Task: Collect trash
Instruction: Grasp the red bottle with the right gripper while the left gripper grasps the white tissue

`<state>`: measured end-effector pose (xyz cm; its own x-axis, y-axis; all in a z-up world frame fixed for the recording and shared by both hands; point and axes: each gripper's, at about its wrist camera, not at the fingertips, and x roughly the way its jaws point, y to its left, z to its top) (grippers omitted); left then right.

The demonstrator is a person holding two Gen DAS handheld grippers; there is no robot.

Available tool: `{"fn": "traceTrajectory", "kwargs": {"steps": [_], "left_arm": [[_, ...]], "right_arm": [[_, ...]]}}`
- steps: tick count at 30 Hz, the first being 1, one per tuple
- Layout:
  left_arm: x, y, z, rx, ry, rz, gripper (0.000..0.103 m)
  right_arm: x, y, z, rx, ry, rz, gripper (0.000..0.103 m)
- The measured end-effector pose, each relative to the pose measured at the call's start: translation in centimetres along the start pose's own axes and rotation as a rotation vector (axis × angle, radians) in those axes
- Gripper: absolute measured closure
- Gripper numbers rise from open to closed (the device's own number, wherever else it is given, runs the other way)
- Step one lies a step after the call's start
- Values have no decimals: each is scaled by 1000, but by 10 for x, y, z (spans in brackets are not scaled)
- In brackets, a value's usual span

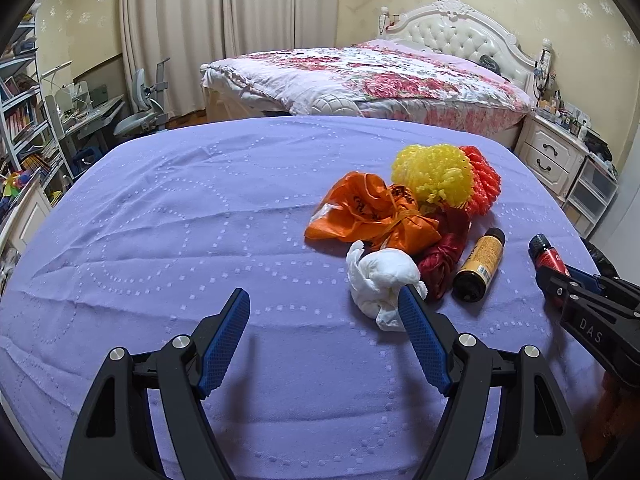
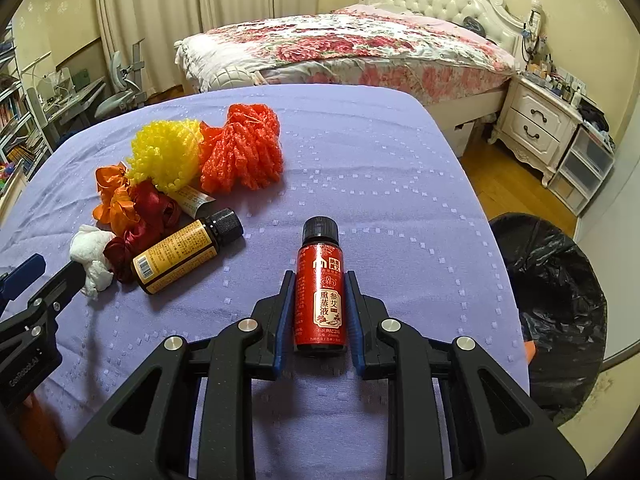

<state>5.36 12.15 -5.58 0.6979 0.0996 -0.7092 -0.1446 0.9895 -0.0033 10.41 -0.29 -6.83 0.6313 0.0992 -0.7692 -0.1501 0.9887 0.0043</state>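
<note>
My right gripper is shut on a red bottle with a black cap, held just above the purple tablecloth; it also shows in the left wrist view. My left gripper is open and empty, its right finger beside a crumpled white tissue. Behind the tissue lie an orange plastic bag, a dark red bag, a yellow foam net, an orange-red foam net and a yellow-labelled brown bottle.
A bin lined with a black bag stands on the floor right of the table. Beyond the table are a floral bed, a white nightstand, a desk and chair and bookshelves.
</note>
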Motion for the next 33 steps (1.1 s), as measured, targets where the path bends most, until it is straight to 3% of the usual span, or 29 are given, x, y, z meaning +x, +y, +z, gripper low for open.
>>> {"fn": "traceTrajectory", "kwargs": {"steps": [12, 19, 28, 33], "left_arm": [[-3, -14, -1, 30, -19, 4, 25], [11, -20, 9, 40, 16, 14, 26], [8, -19, 1, 53, 23, -105, 66], [4, -20, -1, 50, 14, -125, 73]], "right_arm": [[-2, -5, -3, 7, -7, 29, 80], [-1, -7, -3, 12, -7, 39, 80], [-1, -8, -4, 11, -8, 40, 79], [-2, -8, -3, 7, -9, 34, 80]]}}
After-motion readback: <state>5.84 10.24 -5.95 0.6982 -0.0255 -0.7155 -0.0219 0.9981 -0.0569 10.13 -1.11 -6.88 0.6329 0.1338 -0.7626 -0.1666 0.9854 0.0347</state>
